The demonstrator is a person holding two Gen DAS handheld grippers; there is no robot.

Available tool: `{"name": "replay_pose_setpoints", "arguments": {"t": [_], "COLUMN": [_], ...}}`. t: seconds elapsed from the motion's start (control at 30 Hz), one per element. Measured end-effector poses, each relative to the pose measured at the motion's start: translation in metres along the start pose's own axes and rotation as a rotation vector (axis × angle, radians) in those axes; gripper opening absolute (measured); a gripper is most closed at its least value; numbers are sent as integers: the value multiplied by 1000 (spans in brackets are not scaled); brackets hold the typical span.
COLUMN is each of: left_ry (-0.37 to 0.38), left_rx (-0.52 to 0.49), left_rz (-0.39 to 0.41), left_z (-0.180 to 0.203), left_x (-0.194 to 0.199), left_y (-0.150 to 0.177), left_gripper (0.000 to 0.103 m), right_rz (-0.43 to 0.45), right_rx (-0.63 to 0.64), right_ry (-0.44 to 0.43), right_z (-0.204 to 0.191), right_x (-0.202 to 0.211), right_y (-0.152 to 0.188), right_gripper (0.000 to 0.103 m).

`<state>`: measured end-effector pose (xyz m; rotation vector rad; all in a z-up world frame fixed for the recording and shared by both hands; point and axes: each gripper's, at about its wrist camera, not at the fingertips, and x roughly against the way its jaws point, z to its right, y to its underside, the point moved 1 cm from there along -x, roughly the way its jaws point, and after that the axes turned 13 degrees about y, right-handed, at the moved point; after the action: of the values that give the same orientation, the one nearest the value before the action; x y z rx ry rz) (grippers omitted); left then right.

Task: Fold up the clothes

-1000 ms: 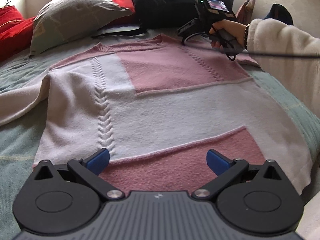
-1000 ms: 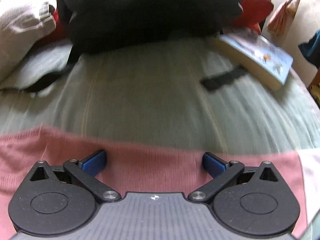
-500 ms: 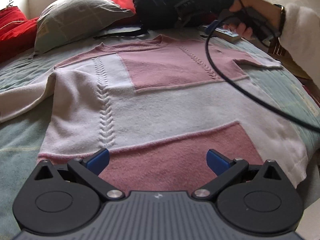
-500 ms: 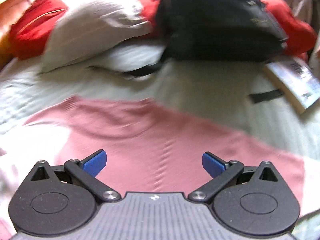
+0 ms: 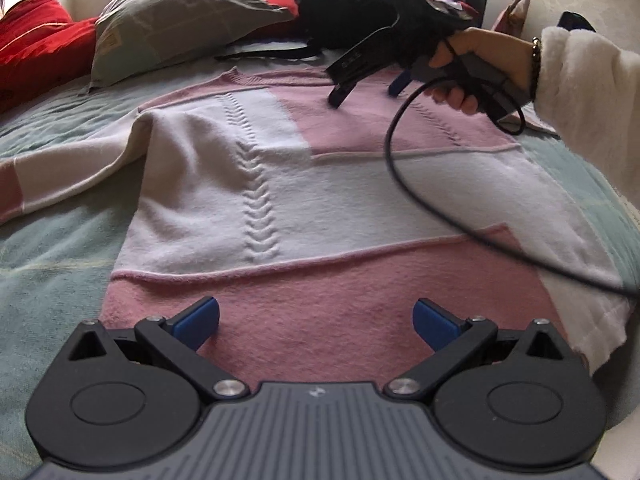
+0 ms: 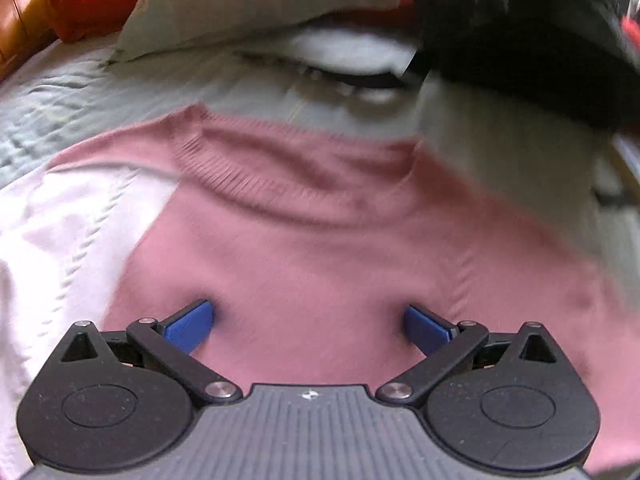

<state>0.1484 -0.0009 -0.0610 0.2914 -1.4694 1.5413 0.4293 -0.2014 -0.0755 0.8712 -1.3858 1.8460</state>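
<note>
A pink and white block-patterned sweater [image 5: 320, 184] lies flat on the bed, neckline at the far end, one sleeve trailing off to the left. My left gripper [image 5: 316, 320] is open just above the pink hem band, nothing between its blue fingers. My right gripper [image 5: 366, 86] is held by a hand in a fluffy white sleeve over the pink chest panel near the collar. In the right wrist view the right gripper [image 6: 308, 326] is open, its fingertips pressing into the pink fabric below the ribbed collar [image 6: 280, 160].
A grey pillow [image 5: 180, 12], red cushions [image 5: 36, 44] and a black backpack [image 5: 344, 4] crowd the head of the bed. A black cable [image 5: 420, 184] from the right gripper loops over the sweater. The pale green bedspread [image 5: 48, 248] borders the sweater on both sides.
The right gripper swung left from the sweater's right shoulder and dropped onto the pink chest panel below the collar. The left gripper crept slightly forward over the hem.
</note>
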Motion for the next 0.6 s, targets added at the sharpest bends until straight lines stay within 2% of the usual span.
{"name": "replay_pose_setpoints", "arguments": {"t": [0.1,0.23,0.3,0.37,0.43,0.5,0.57,0.6], "left_ry": [-1,4,6,10,10,13,16,19], "left_rx": [2,6,9,12,11,7,6,6], "left_rz": [4,10,13,17,20,21,23,24], "left_z": [-7,-13,-15,-17,-18,-19,-21,-21], "left_x": [-4,-10,-12,-14,-16,-18,-19,-20], "left_y": [-3,-8,-11,-13,-15,-16,-17,-17], "left_gripper": [102,102,102,102,102,102,102,102], "right_rz": [54,147,187,190,194,198,201,203], "right_rx": [5,19,45,77,109,141,173,189], "right_ry": [14,-103,-133,-151,-169,-187,-205,-214], "right_z": [10,17,16,7,-1,-10,-19,-23], "right_x": [-2,5,5,-4,-13,-23,-32,-36], "right_y": [-17,-45,-57,-64,-71,-78,-85,-88], "right_gripper": [103,103,97,82,75,73,66,66]}}
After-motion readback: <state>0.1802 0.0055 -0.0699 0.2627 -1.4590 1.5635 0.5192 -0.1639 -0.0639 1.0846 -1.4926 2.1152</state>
